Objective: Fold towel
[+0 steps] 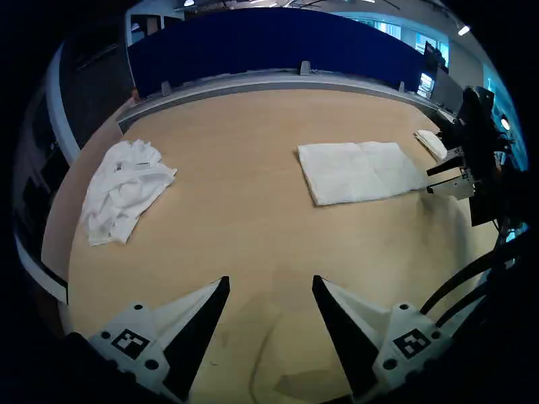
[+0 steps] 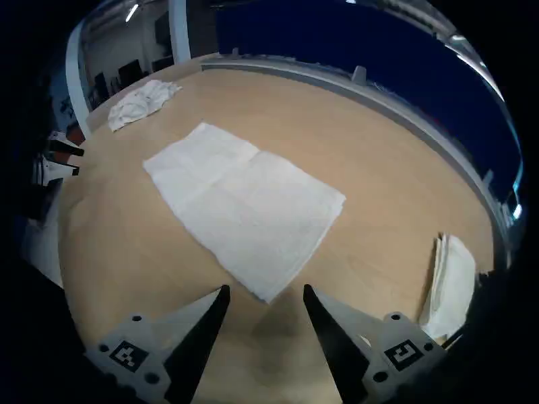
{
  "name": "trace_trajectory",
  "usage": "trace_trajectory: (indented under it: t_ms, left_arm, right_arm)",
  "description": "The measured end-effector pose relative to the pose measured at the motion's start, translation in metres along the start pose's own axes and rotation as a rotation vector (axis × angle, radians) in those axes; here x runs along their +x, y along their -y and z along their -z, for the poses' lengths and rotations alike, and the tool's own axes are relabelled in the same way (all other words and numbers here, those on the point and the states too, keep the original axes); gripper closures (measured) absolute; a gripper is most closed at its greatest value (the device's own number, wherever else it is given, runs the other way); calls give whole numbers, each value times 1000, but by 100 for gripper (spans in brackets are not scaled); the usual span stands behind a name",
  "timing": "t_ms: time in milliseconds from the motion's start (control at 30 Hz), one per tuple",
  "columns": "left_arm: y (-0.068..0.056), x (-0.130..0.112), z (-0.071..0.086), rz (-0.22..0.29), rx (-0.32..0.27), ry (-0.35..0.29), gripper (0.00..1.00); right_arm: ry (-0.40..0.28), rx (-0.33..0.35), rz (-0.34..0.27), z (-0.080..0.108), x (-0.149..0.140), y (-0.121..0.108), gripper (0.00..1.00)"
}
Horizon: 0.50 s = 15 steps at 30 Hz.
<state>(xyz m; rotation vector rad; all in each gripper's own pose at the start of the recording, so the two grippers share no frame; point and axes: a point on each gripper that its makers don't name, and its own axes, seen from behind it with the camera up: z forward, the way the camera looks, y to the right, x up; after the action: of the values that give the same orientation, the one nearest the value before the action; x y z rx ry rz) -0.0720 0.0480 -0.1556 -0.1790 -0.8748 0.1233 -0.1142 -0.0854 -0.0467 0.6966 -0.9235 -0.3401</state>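
Jaws apart: left gripper (image 1: 271, 278), right gripper (image 2: 265, 287); 3 towels (image 2: 242, 202) (image 2: 141, 101) (image 2: 455, 283).

Left gripper (image 1: 269, 279) points forward, fingers (image 1: 202, 320) spread apart, gripping nothing. Right gripper (image 2: 265, 288) likewise has fingers apart and empty, apparently tilted slightly downward.

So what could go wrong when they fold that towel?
1. The towel lies flat on the table, so the open right hand-held gripper at its corner might pinch nothing or scrape the wood.
2. The left hand-held gripper is far from the towel; lifting one corner alone could leave the fold crooked.
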Motion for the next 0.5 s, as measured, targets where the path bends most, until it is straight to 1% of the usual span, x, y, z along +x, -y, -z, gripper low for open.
trace_trajectory:
  t_ms: [67,233,333,400,433,467,500]
  left_arm:
    - [0,-5,3,7,3,6,9]
    - [0,-11,9,24,10,13,9]
    - [1,-11,11,29,11,11,9]
    - [1,-10,11,30,11,9,9]
    - [1,-9,12,29,11,7,9]
    - [1,-8,12,28,11,5,9]
    - [1,-7,12,28,10,3,9]
  right_arm:
    - [7,5,0,-2,-2,-1,19]
    - [26,10,6,-5,-5,-1,37]
    - [41,2,17,-6,-9,-2,51]
    - [46,-2,28,-7,-11,-2,65]
    - [45,-6,30,-7,-11,-2,71]
    - [45,-10,32,-7,-10,-2,75]
    - [44,-13,34,-8,-10,-2,76]
